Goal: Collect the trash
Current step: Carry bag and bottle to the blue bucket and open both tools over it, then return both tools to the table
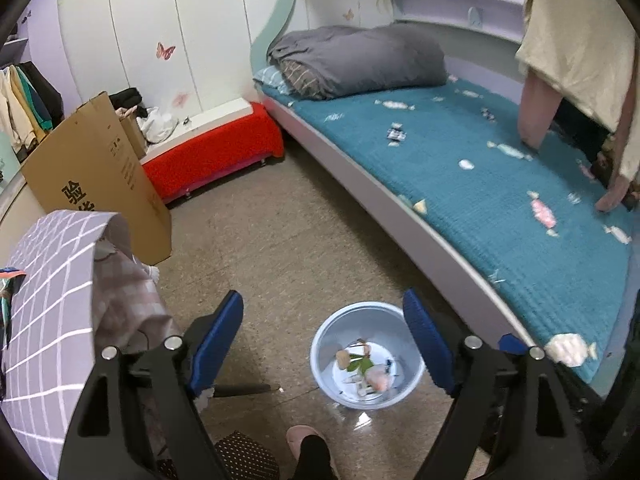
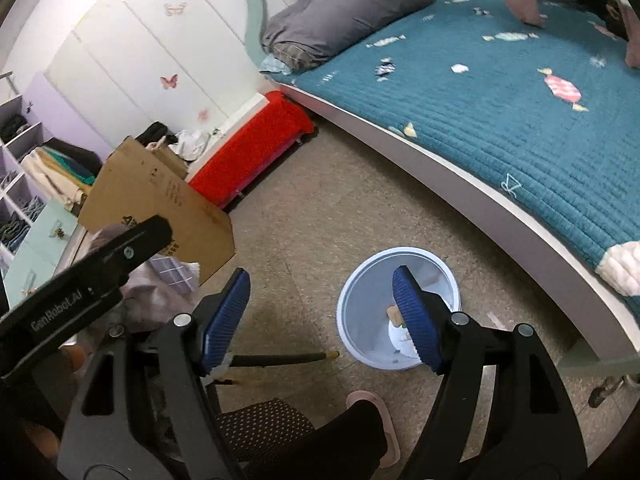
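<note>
- Left gripper (image 1: 323,338): jaws spread wide, nothing between the pads. It hangs above the floor, aimed downward.
- Right gripper (image 2: 323,318): jaws also spread wide and empty. The left gripper's body crosses the left side of its view.
- Bed (image 1: 500,184): ahead and to the right of both grippers, under a teal quilt. No loose trash can be told apart from the candy print on the quilt.
- Floor (image 1: 280,232): directly below and ahead of the grippers. No loose litter is clearly visible on the bare part; a dark rod lies by the left pad of each gripper.
- Bin (image 1: 366,354): stands upright on the floor, mouth up, long axis vertical. In the left view it sits between the fingertips and just beyond; in the right view the right pad overlaps its rim.
- Trash (image 1: 362,368): lies at the bottom of the bin, several pieces including a green leaf and pale scraps.
- Progress, as a judgement: some trash is already collected, and both grippers are free. Whether any remains to be picked up cannot be told.
</note>
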### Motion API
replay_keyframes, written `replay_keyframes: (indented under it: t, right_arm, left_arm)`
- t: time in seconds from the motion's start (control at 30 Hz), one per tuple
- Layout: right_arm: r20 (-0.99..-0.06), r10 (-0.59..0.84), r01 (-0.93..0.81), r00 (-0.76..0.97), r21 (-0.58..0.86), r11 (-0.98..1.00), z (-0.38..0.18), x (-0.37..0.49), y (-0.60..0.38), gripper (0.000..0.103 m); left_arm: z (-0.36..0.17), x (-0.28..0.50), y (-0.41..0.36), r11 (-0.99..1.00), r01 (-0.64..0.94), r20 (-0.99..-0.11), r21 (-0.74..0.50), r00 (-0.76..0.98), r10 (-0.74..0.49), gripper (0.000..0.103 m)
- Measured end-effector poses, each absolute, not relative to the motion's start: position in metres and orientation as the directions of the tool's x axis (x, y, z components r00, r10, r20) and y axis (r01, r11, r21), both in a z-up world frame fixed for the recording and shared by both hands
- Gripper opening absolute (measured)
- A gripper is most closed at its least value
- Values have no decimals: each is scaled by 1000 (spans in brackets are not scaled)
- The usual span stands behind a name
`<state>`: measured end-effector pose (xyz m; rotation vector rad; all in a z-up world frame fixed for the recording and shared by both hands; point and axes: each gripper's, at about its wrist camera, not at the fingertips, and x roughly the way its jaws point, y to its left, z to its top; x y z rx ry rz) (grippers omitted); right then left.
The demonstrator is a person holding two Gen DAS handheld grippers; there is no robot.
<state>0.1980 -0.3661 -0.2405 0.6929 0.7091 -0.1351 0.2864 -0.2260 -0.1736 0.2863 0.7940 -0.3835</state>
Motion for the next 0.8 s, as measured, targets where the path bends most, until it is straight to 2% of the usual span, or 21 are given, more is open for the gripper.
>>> replay_keyframes:
  t: [0.2, 0.4, 0.6, 0.8]
  right_arm:
    - [-583, 147, 234, 799, 527, 817, -192, 184, -333, 73]
    - [-535, 213, 103, 818, 500, 860, -147, 175, -283, 73]
    - [-512, 276, -21, 814, 448, 894, -114, 173, -219, 73]
    - [-528, 337, -139, 779, 380, 915, -94, 184, -137, 73]
  left_arm:
    - [-125, 255, -197, 890, 450, -683, 74, 673, -284, 81]
    - [-81, 231, -138, 905, 415, -620, 93, 736, -274, 81]
    - [-47, 208, -43, 944, 306, -551, 122, 812, -192, 87]
    - [-39, 193, 62, 980, 157, -535, 126, 842, -66, 87]
